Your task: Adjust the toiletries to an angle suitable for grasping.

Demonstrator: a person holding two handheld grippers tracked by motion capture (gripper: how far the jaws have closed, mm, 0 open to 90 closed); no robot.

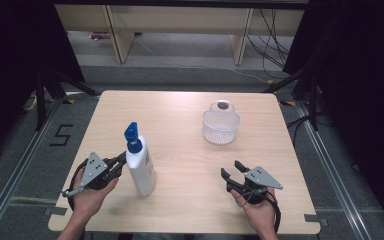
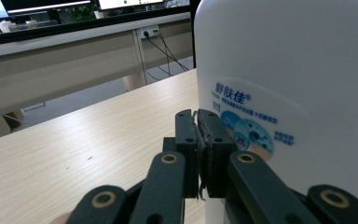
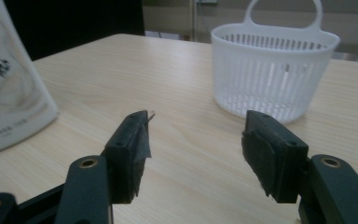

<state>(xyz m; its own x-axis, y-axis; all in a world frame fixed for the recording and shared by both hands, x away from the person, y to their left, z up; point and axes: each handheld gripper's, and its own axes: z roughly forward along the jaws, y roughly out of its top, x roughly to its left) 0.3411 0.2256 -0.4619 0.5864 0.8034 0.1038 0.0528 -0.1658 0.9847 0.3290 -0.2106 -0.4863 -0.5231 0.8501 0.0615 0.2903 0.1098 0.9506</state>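
One white plastic pump bottle with blue cap (image 1: 140, 162) stands left of the one white slotted plastic basket (image 1: 221, 126); its top is cut off in the left gripper view, blue Chinese label print, small text illegible. Left gripper (image 2: 198, 140) clenched, empty, just beside the bottle. Right gripper (image 3: 193, 154) released, empty, near the basket.

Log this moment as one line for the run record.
left gripper: shut, tips beside white pump bottle | right gripper: open, empty | bottle: upright on table | white basket: apart, far right
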